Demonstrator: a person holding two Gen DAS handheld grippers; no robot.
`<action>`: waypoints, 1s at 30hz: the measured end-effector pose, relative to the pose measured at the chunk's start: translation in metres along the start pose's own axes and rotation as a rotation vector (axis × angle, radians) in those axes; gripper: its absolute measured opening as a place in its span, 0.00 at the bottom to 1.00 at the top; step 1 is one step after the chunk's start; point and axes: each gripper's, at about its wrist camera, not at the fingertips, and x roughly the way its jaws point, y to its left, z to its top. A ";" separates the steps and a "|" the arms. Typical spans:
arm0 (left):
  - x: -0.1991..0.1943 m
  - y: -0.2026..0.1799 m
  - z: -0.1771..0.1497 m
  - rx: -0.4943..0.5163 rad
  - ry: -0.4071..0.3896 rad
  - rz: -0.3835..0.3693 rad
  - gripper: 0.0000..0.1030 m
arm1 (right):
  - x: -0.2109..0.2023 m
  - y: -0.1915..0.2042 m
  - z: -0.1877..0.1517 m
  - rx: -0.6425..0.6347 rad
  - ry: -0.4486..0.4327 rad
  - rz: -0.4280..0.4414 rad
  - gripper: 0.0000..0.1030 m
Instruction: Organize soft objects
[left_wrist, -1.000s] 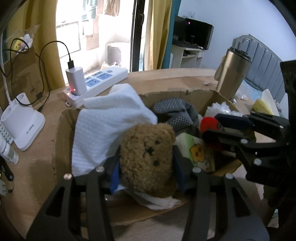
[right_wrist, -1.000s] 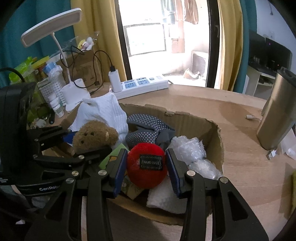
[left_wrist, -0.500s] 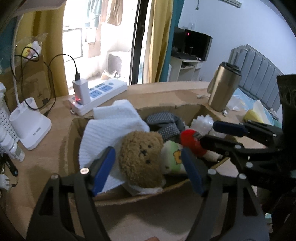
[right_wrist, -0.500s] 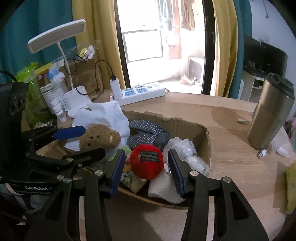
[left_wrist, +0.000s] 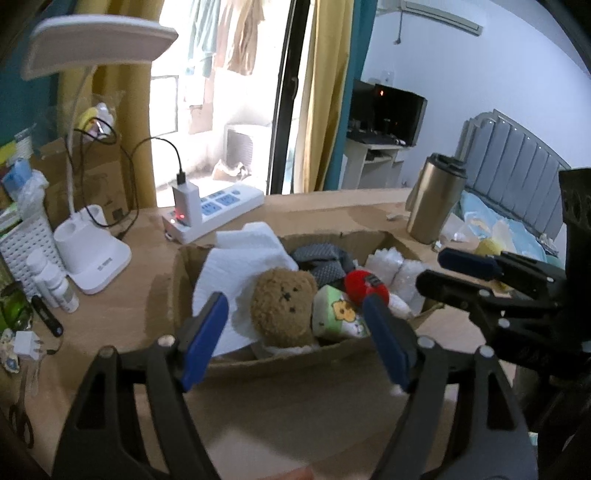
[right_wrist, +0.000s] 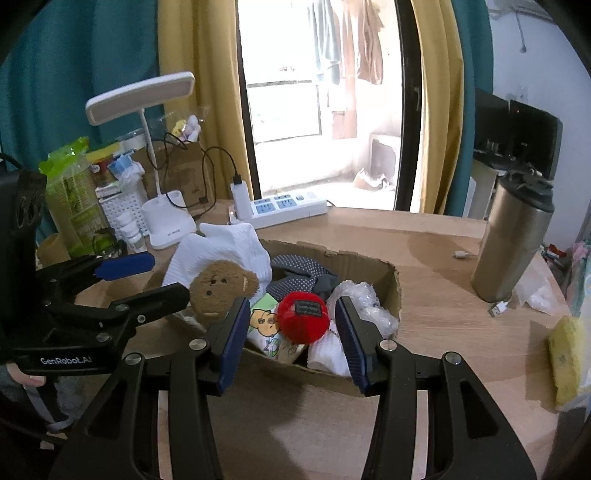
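An open cardboard box (left_wrist: 280, 363) (right_wrist: 391, 280) on the wooden table holds a brown teddy bear (left_wrist: 284, 308) (right_wrist: 219, 291), a red plush ball (left_wrist: 365, 288) (right_wrist: 303, 317), a white towel (left_wrist: 236, 266) (right_wrist: 218, 251), a grey dotted cloth (left_wrist: 321, 262) (right_wrist: 299, 271), a cartoon-print pack (left_wrist: 338, 314) (right_wrist: 267, 325) and crinkled white plastic (right_wrist: 365, 306). My left gripper (left_wrist: 295, 339) (right_wrist: 147, 275) is open and empty, pulled back just before the box's near wall. My right gripper (right_wrist: 291, 343) (left_wrist: 441, 269) is open and empty, at the box's near wall in front of the ball.
A steel tumbler (right_wrist: 513, 236) (left_wrist: 436, 199) stands right of the box. A power strip with a charger (left_wrist: 210, 210) (right_wrist: 280, 206) lies behind it. A white desk lamp (left_wrist: 92, 251) (right_wrist: 166, 218), small bottles and a basket crowd the left. A yellow sponge (right_wrist: 565, 358) lies far right.
Both grippers opened and drew back from the box. The left let go of the teddy bear and the right let go of the red ball; both now rest in the box.
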 end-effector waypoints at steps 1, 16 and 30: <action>-0.005 -0.001 -0.001 0.000 -0.008 0.001 0.84 | -0.003 0.001 0.000 -0.002 -0.003 -0.002 0.49; -0.069 -0.009 -0.010 -0.027 -0.137 0.025 0.94 | -0.064 0.008 -0.011 0.008 -0.093 -0.073 0.57; -0.131 -0.028 -0.022 -0.006 -0.258 0.101 0.94 | -0.120 0.018 -0.026 -0.008 -0.174 -0.119 0.59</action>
